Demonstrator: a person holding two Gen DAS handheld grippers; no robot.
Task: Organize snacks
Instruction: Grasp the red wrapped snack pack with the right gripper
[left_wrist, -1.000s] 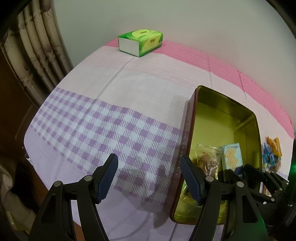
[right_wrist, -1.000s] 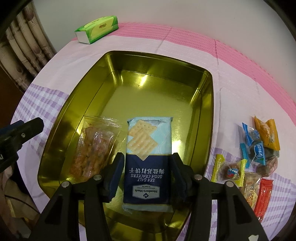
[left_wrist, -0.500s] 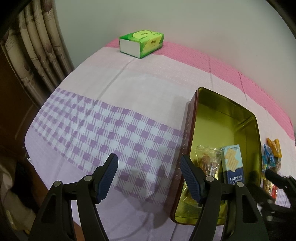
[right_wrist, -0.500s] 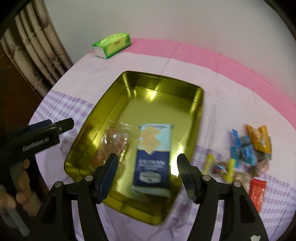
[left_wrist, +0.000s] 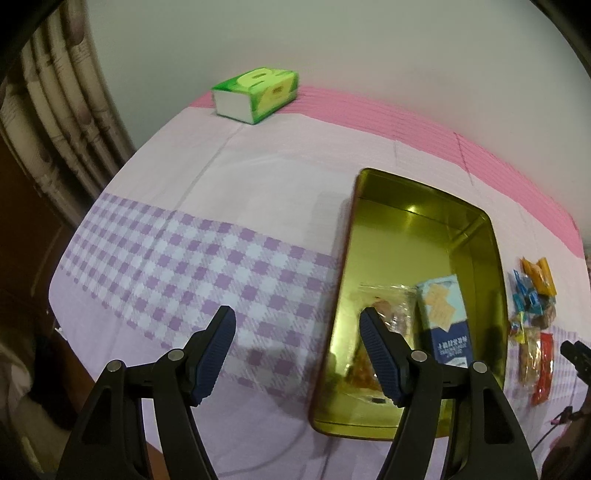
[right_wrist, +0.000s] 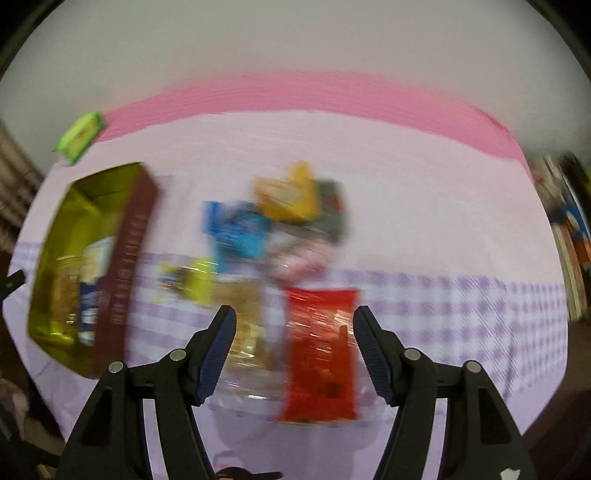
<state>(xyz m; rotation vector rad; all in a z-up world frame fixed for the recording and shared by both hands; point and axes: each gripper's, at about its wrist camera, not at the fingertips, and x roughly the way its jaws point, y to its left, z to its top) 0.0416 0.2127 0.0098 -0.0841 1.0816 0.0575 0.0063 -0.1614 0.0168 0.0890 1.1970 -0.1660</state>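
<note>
Beside the gold tin (left_wrist: 491, 236), loose snack packets (right_wrist: 280, 236), tissue box (left_wrist: 256, 94) behind, both jaws wide, empty

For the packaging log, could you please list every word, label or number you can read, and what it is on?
Nothing reads for certain.
Cracker pack in the gold tin: white print on its dark band, too small.
Green tissue box: logo too small.
Loose snack packets: blurred.
Tin's outer wall: lettering blurred.

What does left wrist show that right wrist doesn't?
Left wrist only: sharp view into the gold tin, clear cookie bag beside the cracker pack; curtain.

Right wrist only: tin's maroon outer wall, red packet between the open right gripper fingers; all blurred.

Both: tin, green tissue box, loose snack pile, checked tablecloth.
</note>
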